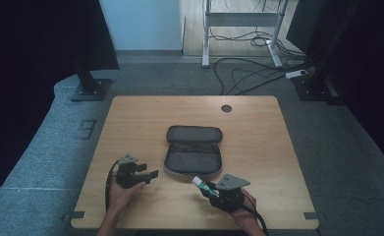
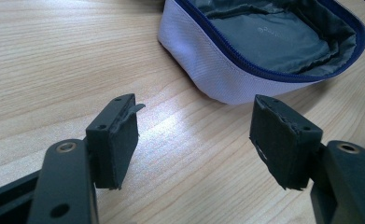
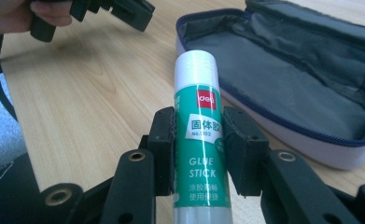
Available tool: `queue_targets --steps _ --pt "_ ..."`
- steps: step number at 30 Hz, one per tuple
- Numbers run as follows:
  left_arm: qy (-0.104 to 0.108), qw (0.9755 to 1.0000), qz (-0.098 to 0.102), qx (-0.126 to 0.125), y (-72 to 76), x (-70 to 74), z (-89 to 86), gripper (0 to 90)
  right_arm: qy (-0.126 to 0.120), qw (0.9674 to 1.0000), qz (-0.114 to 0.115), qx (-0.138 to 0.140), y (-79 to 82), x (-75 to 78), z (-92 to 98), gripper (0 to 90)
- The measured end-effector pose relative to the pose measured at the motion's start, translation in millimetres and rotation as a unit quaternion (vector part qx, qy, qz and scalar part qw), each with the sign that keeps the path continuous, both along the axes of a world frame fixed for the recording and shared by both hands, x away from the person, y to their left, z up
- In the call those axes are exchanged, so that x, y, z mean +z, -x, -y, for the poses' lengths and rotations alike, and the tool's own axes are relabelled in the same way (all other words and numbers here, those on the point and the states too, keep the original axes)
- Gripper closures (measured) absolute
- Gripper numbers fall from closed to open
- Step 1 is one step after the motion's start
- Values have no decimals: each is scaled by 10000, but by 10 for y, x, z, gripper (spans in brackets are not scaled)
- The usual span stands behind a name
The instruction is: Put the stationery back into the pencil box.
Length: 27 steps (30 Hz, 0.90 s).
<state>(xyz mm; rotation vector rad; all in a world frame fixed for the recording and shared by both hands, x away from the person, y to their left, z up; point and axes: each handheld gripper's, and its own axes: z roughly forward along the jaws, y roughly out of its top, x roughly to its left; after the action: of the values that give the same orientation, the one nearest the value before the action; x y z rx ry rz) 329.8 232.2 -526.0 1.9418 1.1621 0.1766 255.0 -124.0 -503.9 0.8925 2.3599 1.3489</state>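
Right gripper (image 3: 198, 154) jaws pinch the glue stick (image 3: 200, 140); left gripper (image 2: 194, 140) rests with jaws spread.

Lower end of the glue stick (image 3: 200, 140) cut off by the bottom edge of the right gripper view, its sides covered where the right gripper (image 3: 199, 151) pads clamp it. In the high view, label too small to read. Pencil case (image 3: 306, 74) cropped at the right and top edges there; in the left gripper view, far half lost past the top edge. Faint print on the lining, perhaps a logo, too blurred to read. Left gripper (image 3: 119, 11) and hand (image 3: 21, 16) cut by the top edge. Forearms cropped at the bottom of the high view.
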Motion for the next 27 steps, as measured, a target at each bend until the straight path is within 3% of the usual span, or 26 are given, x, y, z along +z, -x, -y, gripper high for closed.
queue_targets --steps 27 --pt "-33 10000 -21 -13 -7 -15 -2 326 -233 9992 212 -255 -222 202 92 650"
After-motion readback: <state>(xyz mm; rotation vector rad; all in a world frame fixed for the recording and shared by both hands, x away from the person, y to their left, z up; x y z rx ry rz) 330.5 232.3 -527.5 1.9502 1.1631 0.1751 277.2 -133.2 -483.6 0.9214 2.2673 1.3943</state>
